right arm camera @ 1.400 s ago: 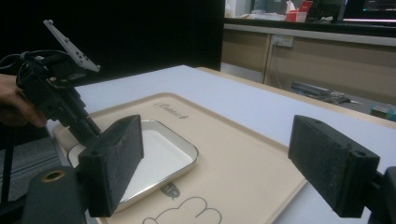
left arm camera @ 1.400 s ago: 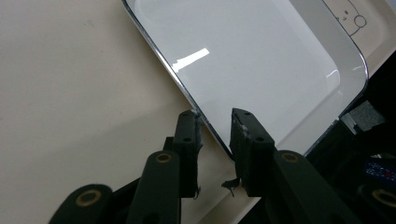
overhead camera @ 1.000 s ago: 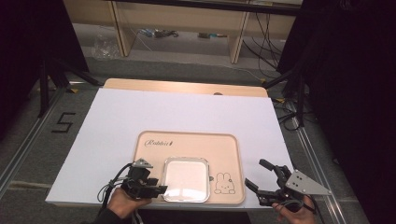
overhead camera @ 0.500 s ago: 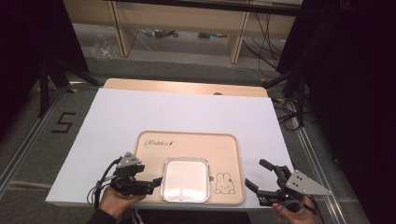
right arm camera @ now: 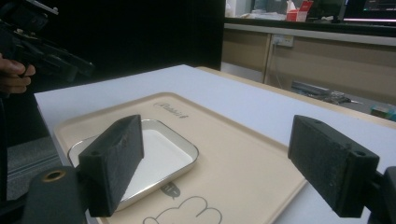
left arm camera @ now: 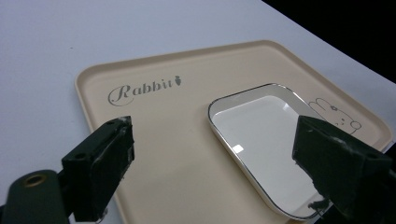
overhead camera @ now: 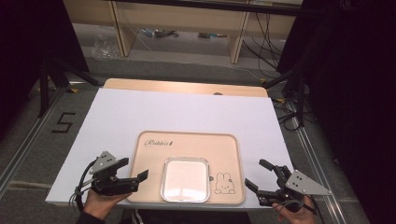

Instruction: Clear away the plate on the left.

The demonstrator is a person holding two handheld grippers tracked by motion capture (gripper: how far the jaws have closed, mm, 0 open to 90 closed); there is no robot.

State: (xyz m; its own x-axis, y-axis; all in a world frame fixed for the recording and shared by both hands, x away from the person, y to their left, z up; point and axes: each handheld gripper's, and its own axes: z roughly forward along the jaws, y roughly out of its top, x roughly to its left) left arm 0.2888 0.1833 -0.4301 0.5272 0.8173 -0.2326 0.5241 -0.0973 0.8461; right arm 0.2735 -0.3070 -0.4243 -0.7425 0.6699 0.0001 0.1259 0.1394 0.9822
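On beige tray [overhead camera: 187,144], "Rabbit" script, bunny pic [overhead camera: 225,182], white dish [overhead camera: 185,179]

From my seat, the white dish's [left arm camera: 261,140] near corner hides behind my left gripper's [left arm camera: 219,163] jaw, the rabbit drawing [right arm camera: 182,215] runs off the bottom edge, and the shelf clutter [overhead camera: 159,33] stays unreadable.

"Rabbit" on beige tray [left arm camera: 154,154], "5" on floor [overhead camera: 64,122]

Beige rabbit-print tray [overhead camera: 187,144], white dish [overhead camera: 185,178], white tabletop [overhead camera: 140,112]
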